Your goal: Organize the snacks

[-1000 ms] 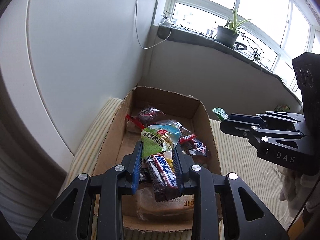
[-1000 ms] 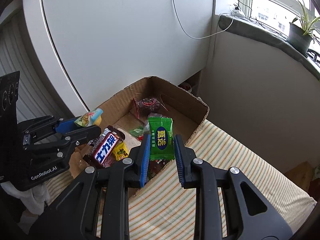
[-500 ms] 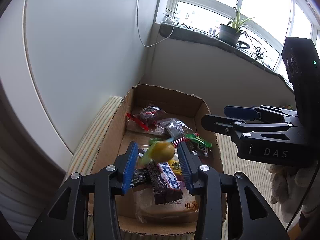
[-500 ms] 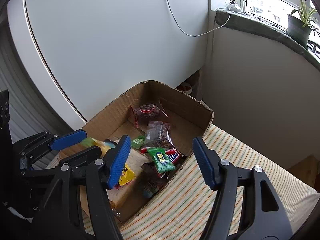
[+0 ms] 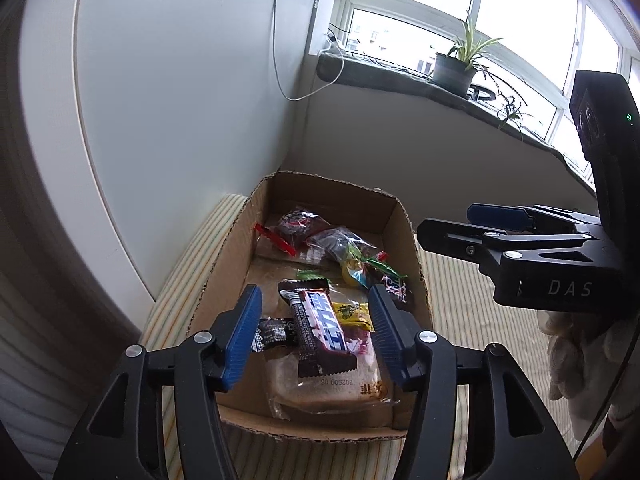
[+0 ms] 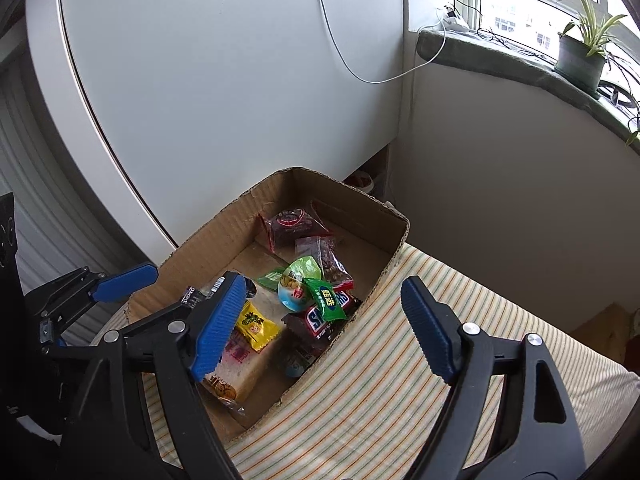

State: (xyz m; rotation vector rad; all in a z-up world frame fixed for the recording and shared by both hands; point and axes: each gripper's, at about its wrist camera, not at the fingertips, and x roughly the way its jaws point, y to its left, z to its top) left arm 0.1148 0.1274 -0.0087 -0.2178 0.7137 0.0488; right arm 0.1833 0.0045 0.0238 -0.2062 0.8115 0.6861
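An open cardboard box [image 5: 236, 264] [image 6: 224, 240] holds the snacks. My left gripper [image 5: 313, 292] hovers over its near end, jaws opening, with nothing between them. Below it lie a brown chocolate bar [image 5: 320, 328], a yellow packet [image 5: 352, 314] and a bread pack [image 5: 332, 392]. My right gripper [image 6: 322, 280] hangs over the box's right side, jaws opening and empty. A green packet [image 6: 326, 298] rests on another chocolate bar [image 6: 320, 320], beside a green-lidded jelly cup [image 6: 298, 284]. Each gripper also shows in the other's view: right gripper [image 5: 452, 224], left gripper [image 6: 92, 296].
The box sits on a striped cushion [image 6: 400, 380] against a white panel [image 6: 200, 100]. Dark red packets [image 6: 292, 226] and a clear bag of nuts [image 6: 326, 256] fill the box's far end. A potted plant [image 5: 456, 68] stands on the sill. A gloved hand [image 5: 580, 352] holds the right gripper.
The left gripper let go of the jelly cup and chocolate bar, which dropped into the box. The right gripper released the green packet onto the pile. Both jaws spread wider.
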